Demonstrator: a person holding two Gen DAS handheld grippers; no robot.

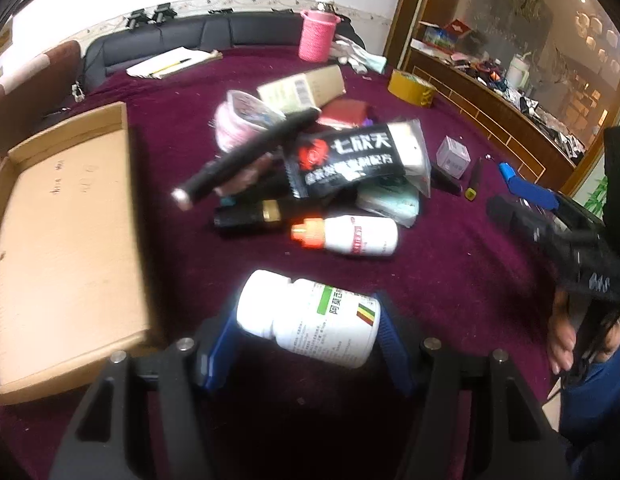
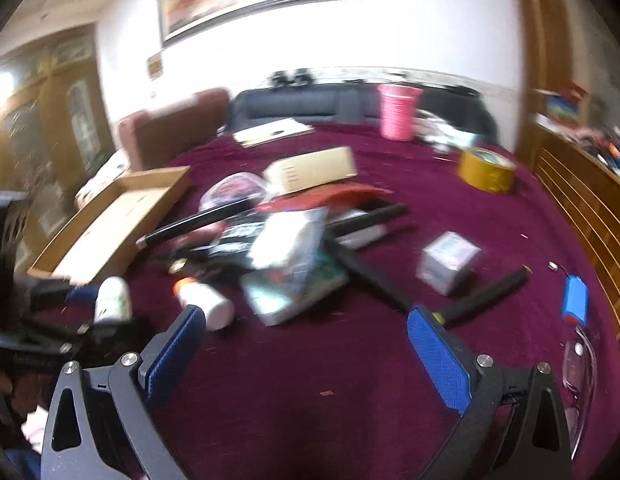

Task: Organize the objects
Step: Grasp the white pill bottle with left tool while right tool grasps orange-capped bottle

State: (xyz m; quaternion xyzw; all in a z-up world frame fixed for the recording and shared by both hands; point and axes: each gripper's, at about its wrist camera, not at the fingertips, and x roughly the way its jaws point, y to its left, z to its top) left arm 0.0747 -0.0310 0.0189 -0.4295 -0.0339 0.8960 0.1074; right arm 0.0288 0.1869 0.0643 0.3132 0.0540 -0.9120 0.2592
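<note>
A white pill bottle (image 1: pixel 294 312) with a green label hangs on its side just above the maroon cloth. My left gripper (image 1: pixel 308 332) is shut on it, one blue pad on the cap end and one on the base. The same bottle (image 2: pixel 112 300) shows at the left of the right wrist view. My right gripper (image 2: pixel 306 316) stands open over bare cloth with nothing between its fingers. It also shows at the right edge of the left wrist view (image 1: pixel 499 186). A flat cardboard box (image 1: pixel 62 240) lies open to the left.
A pile sits mid-table: a black sachet (image 1: pixel 345 160), an orange-capped white bottle (image 1: pixel 349 236), a black pen (image 1: pixel 246 156) and a tan carton (image 1: pixel 306 86). Around it are a small white box (image 2: pixel 449 260), a yellow tape roll (image 2: pixel 487 170), a pink holder (image 2: pixel 397 112) and glasses (image 2: pixel 577 368).
</note>
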